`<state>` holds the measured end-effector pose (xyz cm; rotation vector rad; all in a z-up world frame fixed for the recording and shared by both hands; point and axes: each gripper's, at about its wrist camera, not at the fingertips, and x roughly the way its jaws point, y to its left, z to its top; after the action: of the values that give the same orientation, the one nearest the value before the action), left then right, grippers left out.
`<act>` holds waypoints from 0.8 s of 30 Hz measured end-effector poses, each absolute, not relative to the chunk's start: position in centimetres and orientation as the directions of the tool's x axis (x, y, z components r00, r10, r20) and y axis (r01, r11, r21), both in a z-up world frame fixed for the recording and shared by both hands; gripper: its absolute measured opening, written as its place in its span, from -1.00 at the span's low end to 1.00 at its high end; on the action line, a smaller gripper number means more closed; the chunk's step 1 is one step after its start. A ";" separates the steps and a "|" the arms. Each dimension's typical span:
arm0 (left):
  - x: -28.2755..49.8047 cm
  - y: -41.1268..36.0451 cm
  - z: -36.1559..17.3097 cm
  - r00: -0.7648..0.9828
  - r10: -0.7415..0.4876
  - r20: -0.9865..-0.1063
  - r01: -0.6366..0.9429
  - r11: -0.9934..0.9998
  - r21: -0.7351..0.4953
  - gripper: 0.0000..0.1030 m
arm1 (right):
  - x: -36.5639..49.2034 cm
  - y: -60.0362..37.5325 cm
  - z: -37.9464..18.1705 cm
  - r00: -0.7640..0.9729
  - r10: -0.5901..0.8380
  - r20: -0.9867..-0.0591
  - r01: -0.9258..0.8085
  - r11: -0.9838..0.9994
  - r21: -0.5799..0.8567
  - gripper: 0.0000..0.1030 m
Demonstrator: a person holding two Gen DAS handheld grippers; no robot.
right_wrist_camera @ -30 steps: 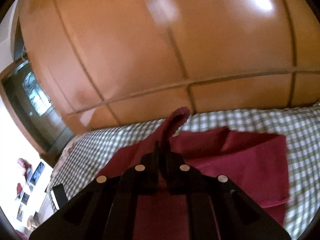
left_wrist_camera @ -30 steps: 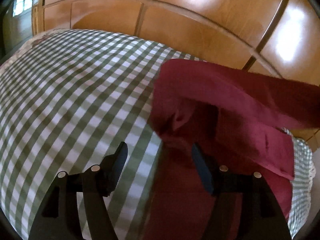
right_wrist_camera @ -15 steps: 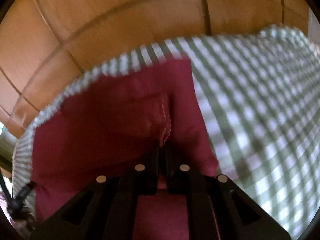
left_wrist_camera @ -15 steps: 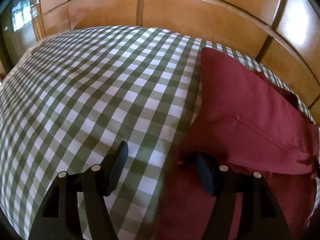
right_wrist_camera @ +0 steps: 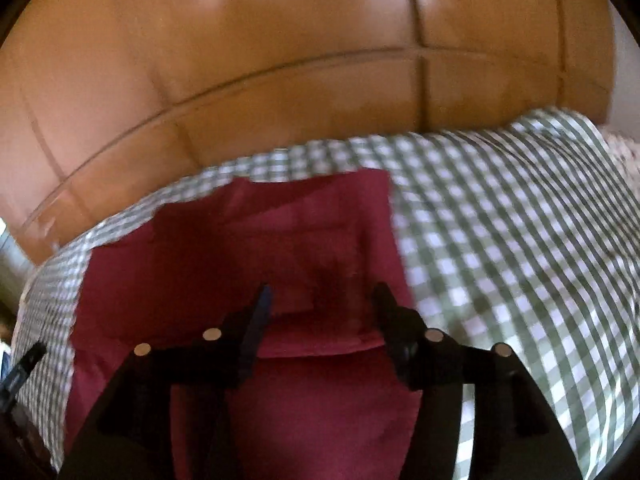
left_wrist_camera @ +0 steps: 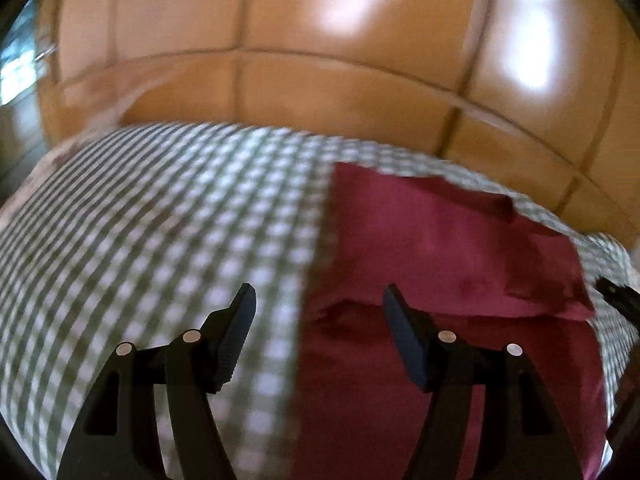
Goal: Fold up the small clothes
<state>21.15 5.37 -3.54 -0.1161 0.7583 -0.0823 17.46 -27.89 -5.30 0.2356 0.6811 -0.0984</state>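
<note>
A dark red garment (left_wrist_camera: 440, 248) lies folded over on a green-and-white checked cloth (left_wrist_camera: 160, 232). In the left wrist view my left gripper (left_wrist_camera: 318, 304) is open and empty, hovering over the garment's left edge. In the right wrist view the garment (right_wrist_camera: 248, 248) lies below my right gripper (right_wrist_camera: 322, 300), which is open and empty above the folded flap's near edge. The right gripper's tip shows at the left view's right edge (left_wrist_camera: 618, 300). Both views are motion-blurred.
A glossy brown panelled wall (left_wrist_camera: 340, 80) rises behind the checked surface (right_wrist_camera: 520, 240). The checked cloth extends left of the garment in the left view and right of it in the right view.
My right gripper has opened and let go of the garment's edge, which now lies folded flat. Both grippers have pulled back and tilted up from the cloth.
</note>
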 end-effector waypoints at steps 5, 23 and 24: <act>23.5 0.6 -5.9 0.659 -0.164 -0.734 0.166 0.984 -0.071 0.26 | 20.0 -25.2 -8.6 0.710 -0.023 -0.703 0.143 0.983 0.113 0.30; 30.3 5.9 -4.0 0.671 -0.174 -0.721 -0.008 0.970 -0.241 0.27 | 19.9 -25.2 -10.9 0.762 -0.049 -0.646 0.138 0.986 0.088 0.47; 30.9 5.1 -3.7 0.680 -0.167 -0.714 0.012 0.976 -0.217 0.26 | 19.9 -25.2 -10.9 0.762 -0.050 -0.645 0.138 0.987 0.087 0.47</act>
<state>30.87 5.12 -3.74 -0.2008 0.8183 -0.1015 19.89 -25.21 -10.92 0.1320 0.6972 -0.1026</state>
